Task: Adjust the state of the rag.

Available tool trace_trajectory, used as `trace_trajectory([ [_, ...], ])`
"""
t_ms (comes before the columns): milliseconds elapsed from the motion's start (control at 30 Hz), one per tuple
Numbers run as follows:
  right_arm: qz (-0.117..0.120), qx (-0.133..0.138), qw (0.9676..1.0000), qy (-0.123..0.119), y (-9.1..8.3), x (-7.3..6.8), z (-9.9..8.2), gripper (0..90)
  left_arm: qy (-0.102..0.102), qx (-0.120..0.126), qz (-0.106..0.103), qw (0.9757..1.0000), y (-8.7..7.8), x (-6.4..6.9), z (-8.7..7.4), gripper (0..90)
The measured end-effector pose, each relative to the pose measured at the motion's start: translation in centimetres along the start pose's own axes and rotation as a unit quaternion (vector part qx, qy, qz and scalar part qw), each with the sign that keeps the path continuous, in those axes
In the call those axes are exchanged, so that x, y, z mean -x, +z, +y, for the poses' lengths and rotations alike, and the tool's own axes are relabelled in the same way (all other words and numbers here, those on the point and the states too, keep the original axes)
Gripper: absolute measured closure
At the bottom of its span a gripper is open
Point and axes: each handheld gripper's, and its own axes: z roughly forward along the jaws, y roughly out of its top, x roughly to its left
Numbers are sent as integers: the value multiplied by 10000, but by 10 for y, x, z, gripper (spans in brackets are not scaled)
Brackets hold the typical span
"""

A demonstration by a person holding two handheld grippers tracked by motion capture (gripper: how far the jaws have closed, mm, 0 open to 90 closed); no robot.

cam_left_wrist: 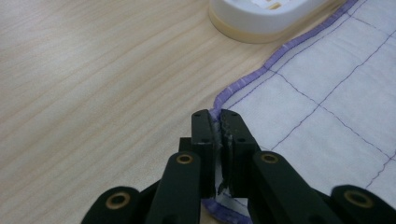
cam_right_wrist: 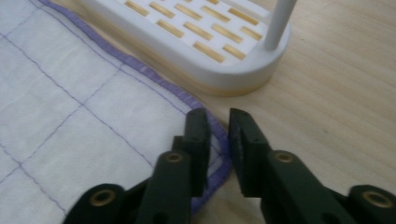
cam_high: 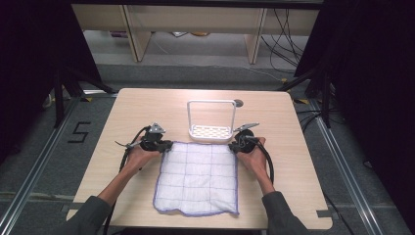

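Note:
A white cloth [cam_high: 195,178] with a purple hem and thin grid lines lies flat on the wooden table [cam_high: 147,107]. At the cloth's far left corner, my left gripper [cam_high: 169,145] is shut; in the left gripper view [cam_left_wrist: 215,114] its jaws pinch the hem of the cloth [cam_left_wrist: 327,93]. My right gripper [cam_high: 232,146] is at the far right corner. In the right gripper view [cam_right_wrist: 217,114] its jaws stand a small gap apart, astride the hem of the cloth [cam_right_wrist: 70,107], and the pads are not pressing on it.
A white slotted rack [cam_high: 211,132] with a tall looped handle stands just beyond the cloth's far edge, between the two grippers; its base [cam_left_wrist: 261,18] [cam_right_wrist: 233,74] lies close to both. Bare wood lies left, right and behind. Desk legs and cables are beyond the table.

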Motion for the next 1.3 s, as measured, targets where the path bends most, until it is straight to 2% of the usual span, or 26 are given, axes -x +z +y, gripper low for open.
trace_trajectory([
  [33, -3, 37, 10000, -53, 0, 0, -1, 846, 11, 4, -35, 10000, 0, 0, 0, 847],
  [100, 30, 86, 9999, 41, 1, -2, 0, 862, 42, 27, -52, 10000, -1, 0, 0, 849],
  [167, -12, 78, 9998, -185, -1, 0, 0, 868, 87, 57, -58, 9999, -3, 0, 1, 852],
  [233, 39, 53, 9999, -78, -6, -4, 2, 869, 130, 111, -53, 9998, -7, 1, 3, 853],
  [367, 13, 392, 9990, -236, -20, -4, 8, 873, 149, 250, -94, 9995, -16, 3, 7, 855],
  [400, 28, 429, 9990, -121, -24, -7, 9, 874, 133, 331, -91, 9993, -19, 5, 8, 855],
  [433, 28, 514, 9982, -320, -30, -5, 12, 874, 174, 353, -106, 9992, -21, 5, 9, 855],
  [467, 84, 408, 9990, -189, -35, -6, 14, 874, 195, 413, -101, 9989, -24, 7, 10, 855],
  [533, 32, 703, 9968, -388, -39, -6, 16, 874, 265, 468, -134, 9985, -30, 9, 12, 855],
  [567, 92, 657, 9971, -375, -49, -7, 19, 875, 259, 527, -129, 9982, -32, 10, 13, 855],
  [633, 83, 650, 9972, -364, -52, -9, 19, 875, 321, 573, -158, 9977, -38, 12, 16, 855],
  [800, 36, 866, 9951, -482, -67, -10, 26, 876, 335, 807, -211, 9960, -51, 14, 25, 855],
  [900, 28, 998, 9936, -534, -75, -13, 29, 876, 225, 977, -230, 9947, -56, 16, 28, 855],
  [933, 43, 985, 9936, -546, -78, -14, 29, 876, 307, 928, -238, 9949, -60, 15, 28, 856],
  [1000, 72, 1032, 9928, -602, -85, -14, 29, 876, 234, 1033, -261, 9940, -63, 19, 28, 855],
  [1100, 124, 1172, 9919, -478, -93, -17, 25, 876, 260, 1081, -345, 9932, -71, 23, 26, 855],
  [1233, 152, 1159, 9910, -653, -101, -22, 15, 876, 304, 1124, -408, 9924, -84, 29, 20, 856],
  [1267, 184, 1120, 9918, -588, -104, -24, 14, 876, 323, 1142, -471, 9918, -87, 31, 17, 856],
  [1300, 173, 1133, 9914, -626, -107, -26, 11, 876, 340, 1154, -467, 9916, -90, 33, 16, 856],
])
